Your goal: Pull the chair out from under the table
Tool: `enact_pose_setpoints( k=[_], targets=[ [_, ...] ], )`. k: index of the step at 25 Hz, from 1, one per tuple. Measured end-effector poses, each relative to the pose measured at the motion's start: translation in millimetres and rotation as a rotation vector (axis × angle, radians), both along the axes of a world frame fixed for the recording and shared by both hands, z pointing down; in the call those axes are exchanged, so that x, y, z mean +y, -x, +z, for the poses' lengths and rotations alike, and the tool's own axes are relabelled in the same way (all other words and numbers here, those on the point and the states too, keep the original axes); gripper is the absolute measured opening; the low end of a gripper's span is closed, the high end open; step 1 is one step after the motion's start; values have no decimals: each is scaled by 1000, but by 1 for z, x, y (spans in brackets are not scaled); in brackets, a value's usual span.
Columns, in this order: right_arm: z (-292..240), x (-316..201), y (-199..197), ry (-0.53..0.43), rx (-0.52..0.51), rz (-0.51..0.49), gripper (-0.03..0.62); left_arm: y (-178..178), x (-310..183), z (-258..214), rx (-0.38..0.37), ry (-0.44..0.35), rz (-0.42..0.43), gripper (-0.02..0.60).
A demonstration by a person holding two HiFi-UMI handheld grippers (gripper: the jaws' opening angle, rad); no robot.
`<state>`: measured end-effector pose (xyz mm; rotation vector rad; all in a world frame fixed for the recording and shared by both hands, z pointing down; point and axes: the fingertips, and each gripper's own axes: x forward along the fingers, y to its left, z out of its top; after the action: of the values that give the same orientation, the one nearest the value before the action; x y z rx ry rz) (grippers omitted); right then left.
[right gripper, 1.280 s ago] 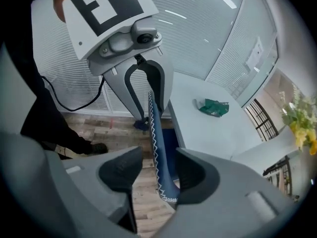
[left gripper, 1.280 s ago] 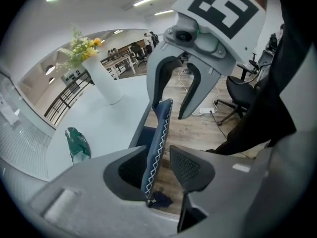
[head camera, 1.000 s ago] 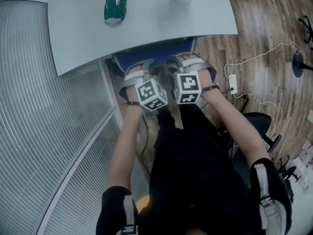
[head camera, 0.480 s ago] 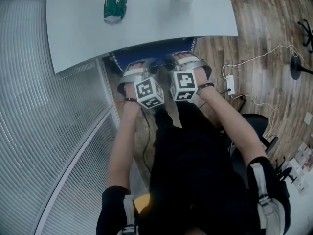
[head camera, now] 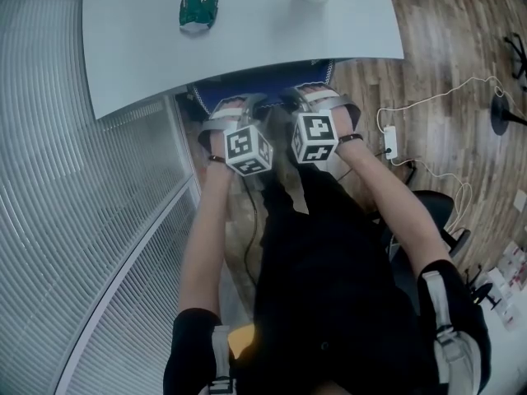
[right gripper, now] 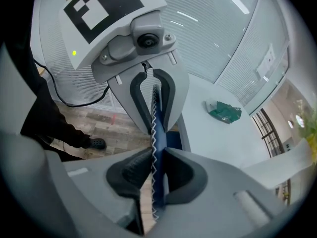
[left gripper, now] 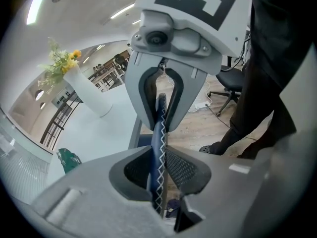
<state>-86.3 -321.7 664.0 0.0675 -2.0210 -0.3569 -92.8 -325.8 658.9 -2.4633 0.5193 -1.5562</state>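
Wooden floor (head camera: pixel 449 64) at right and a ribbed glazed wall (head camera: pixel 66 220) at left; between them, at the top of the head view, the pale table (head camera: pixel 247 48). A person in black clothing (head camera: pixel 329 286) stands before it, both forearms reaching forward. The chair (head camera: pixel 272 79) is tucked under the table's near edge; only the top of its blue back shows there, trimmed with white zigzag stitching. The left tongs (head camera: pixel 233 108) and right tongs (head camera: pixel 319 97) sit side by side on that top edge, marker cubes toward the person, pointing steeply down. In the left gripper view the left tongs (left gripper: pixel 159 167) have just been closing and now clench the stitched edge of the chair (left gripper: pixel 159 128), pads pressed on both faces; in the right gripper view the right tongs (right gripper: pixel 154 170) have likewise just been closing and grip the same edge (right gripper: pixel 156 128). On the table, well apart from the tongs: a white vase (left gripper: pixel 86 90) with flowers; a green packet (head camera: pixel 198 2). On the floor at right: a white power strip (head camera: pixel 393 141) with its cable.
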Motion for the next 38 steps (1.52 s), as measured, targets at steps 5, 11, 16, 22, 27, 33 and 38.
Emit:
enact_pose_setpoints(
  k=[5, 11, 16, 22, 27, 33, 38],
  targets=[
    [-2, 0, 0, 28, 9, 17, 74, 0, 0, -3, -26, 30, 25, 84],
    [-10, 0, -1, 25, 1, 19, 74, -1, 3, -7, -35, 17, 15, 84],
    [-22, 12, -1, 54, -7, 19, 74, -2, 13, -20, -14, 29, 16, 84],
    [-35, 34, -2, 103, -8, 7, 72, -4, 34, -33, -2, 65, 22, 84],
    [-44, 55, -3, 131, -5, 14, 72, -4, 55, -42, 14, 71, 32, 84],
    [-52, 90, 0, 143, -5, 22, 71, -2, 90, -50, 29, 90, 61, 84],
    [-55, 123, 1, 153, 3, 35, 72, -1, 123, -53, 31, 100, 82, 83]
  ],
)
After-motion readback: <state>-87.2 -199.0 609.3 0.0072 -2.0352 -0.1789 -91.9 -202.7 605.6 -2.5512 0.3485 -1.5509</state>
